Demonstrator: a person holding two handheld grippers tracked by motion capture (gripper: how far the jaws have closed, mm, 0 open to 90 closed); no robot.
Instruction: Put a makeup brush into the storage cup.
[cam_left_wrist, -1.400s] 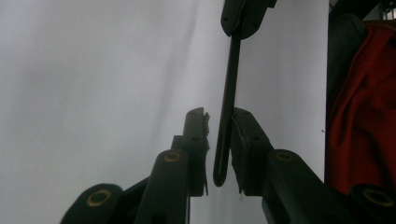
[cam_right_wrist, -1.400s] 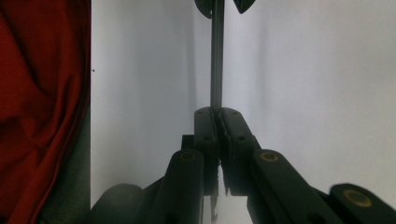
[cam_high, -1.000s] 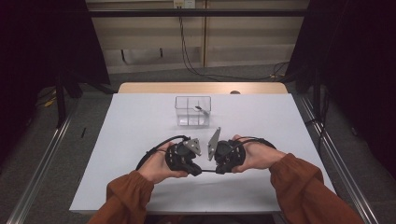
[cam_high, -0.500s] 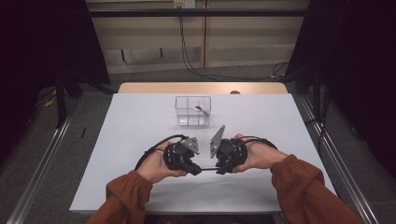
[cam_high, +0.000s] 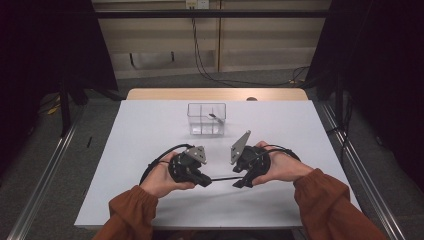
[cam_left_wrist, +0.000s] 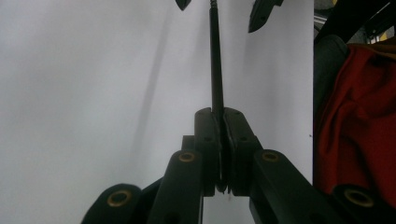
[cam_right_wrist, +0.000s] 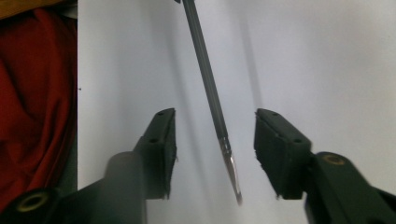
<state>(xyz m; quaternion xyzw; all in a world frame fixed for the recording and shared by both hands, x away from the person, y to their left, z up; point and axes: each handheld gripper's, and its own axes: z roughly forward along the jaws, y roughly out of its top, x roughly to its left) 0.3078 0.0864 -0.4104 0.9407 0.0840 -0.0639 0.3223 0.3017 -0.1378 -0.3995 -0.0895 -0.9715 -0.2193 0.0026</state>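
- The left gripper (cam_high: 204, 180) clamps one end of a thin dark pen (cam_high: 220, 178), held level over the near middle of the white table (cam_high: 300, 130).
- The right gripper (cam_high: 239, 181) has just been opening; the pen's tip (cam_right_wrist: 232, 169) lies untouched between its parted jaws.
- A clear box (cam_high: 206, 119) stands farther back.

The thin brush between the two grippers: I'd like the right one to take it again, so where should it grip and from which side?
Probably the dark handle just behind the metal collar, not the tip. The brush lies lengthwise between the right gripper pads, which have just been opening and stand clear of it. The left gripper clamps the far end, so come end-on, opposite it.
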